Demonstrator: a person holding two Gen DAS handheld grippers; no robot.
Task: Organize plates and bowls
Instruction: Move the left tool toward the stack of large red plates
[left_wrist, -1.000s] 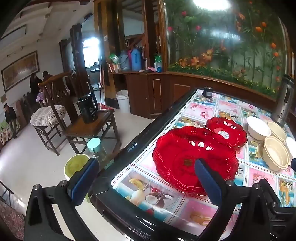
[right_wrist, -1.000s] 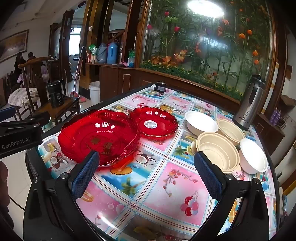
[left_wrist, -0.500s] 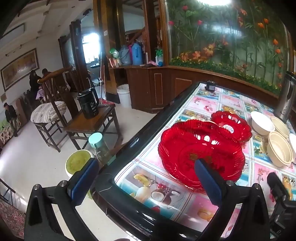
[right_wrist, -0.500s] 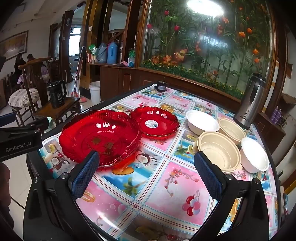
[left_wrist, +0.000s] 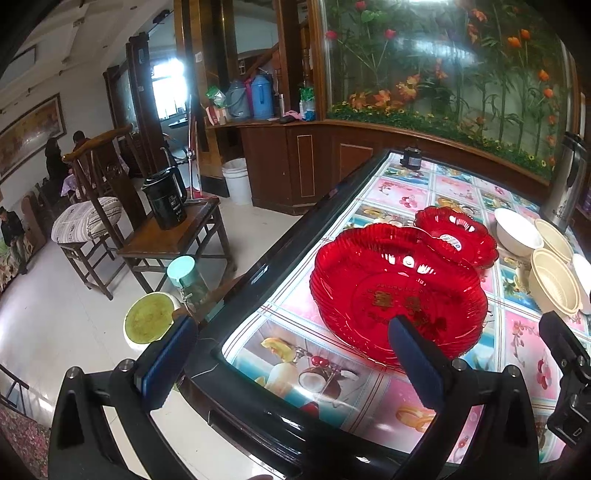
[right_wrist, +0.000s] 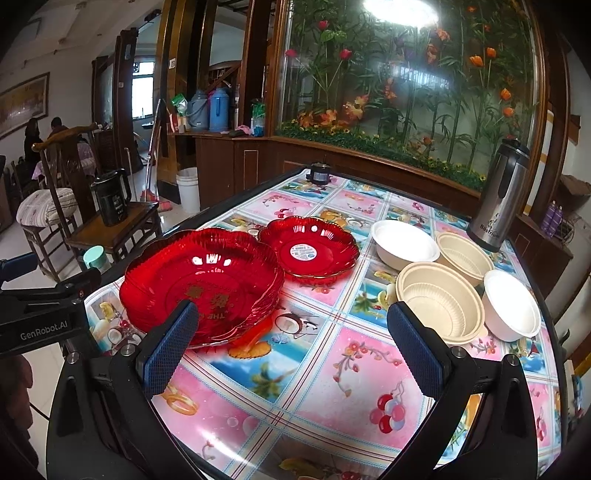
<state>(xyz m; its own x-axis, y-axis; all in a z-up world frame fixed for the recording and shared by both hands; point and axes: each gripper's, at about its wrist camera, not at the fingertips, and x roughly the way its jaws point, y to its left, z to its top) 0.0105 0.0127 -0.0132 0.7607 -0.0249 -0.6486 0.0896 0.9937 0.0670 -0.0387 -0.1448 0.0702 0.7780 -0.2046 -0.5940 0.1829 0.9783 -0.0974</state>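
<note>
A large red plate stack (right_wrist: 199, 284) sits on the table's left side, also in the left wrist view (left_wrist: 399, 295). A smaller red plate (right_wrist: 308, 251) lies just behind it (left_wrist: 456, 236). Two white bowls (right_wrist: 404, 243) (right_wrist: 511, 308) and two cream bowls (right_wrist: 439, 304) (right_wrist: 465, 254) stand at the right. My left gripper (left_wrist: 291, 349) is open and empty at the table's left edge, short of the large plate. My right gripper (right_wrist: 293, 338) is open and empty above the table's near side.
A steel thermos (right_wrist: 496, 199) stands at the back right. A small dark jar (right_wrist: 319, 173) sits at the far edge. The table (right_wrist: 295, 387) has a colourful fruit-print cover. Left of the table are wooden chairs (left_wrist: 166, 243), a black kettle (left_wrist: 166, 203) and a green basin (left_wrist: 149, 319).
My left gripper has drawn back and swung left, so the plates sit farther right in its view. The right gripper has barely moved. Both stay open.
</note>
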